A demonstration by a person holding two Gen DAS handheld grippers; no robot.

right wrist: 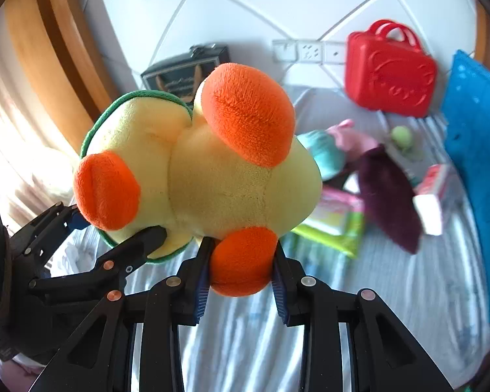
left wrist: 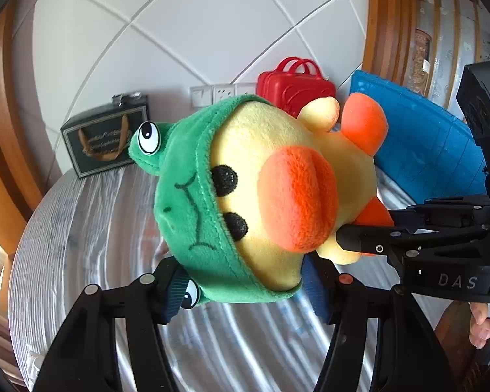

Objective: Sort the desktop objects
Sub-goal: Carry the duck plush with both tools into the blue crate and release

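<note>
White wall tiles and a wooden frame stand behind your striped grey tablecloth [left wrist: 91, 215], and the yellow plush duck with the green frog hood [left wrist: 261, 189] hangs above that cloth, carried between both tools. Your left gripper [left wrist: 241, 289] is clamped on the hooded head, though the plush covers its blue pads almost wholly. Your right gripper [right wrist: 241, 277] pinches one orange foot [right wrist: 243, 261], and its pads press the foot's sides plainly. From the left wrist you see the duck's face, beak and frog eyes; from the right wrist only its underside, feet and a sliver of hood.

Along the cloth's far edge lean a red plastic case with handles [left wrist: 294, 86], a dark gift bag with brown handles [left wrist: 104, 137] and a blue gridded mat [left wrist: 421, 134]. Only the right wrist shows the blurred heap toward the far right corner: a maroon cloth [right wrist: 388, 196], a green packet [right wrist: 336, 225], a pink-and-teal soft toy [right wrist: 336, 147] and a small box [right wrist: 434, 196], none sharp enough to read.
</note>
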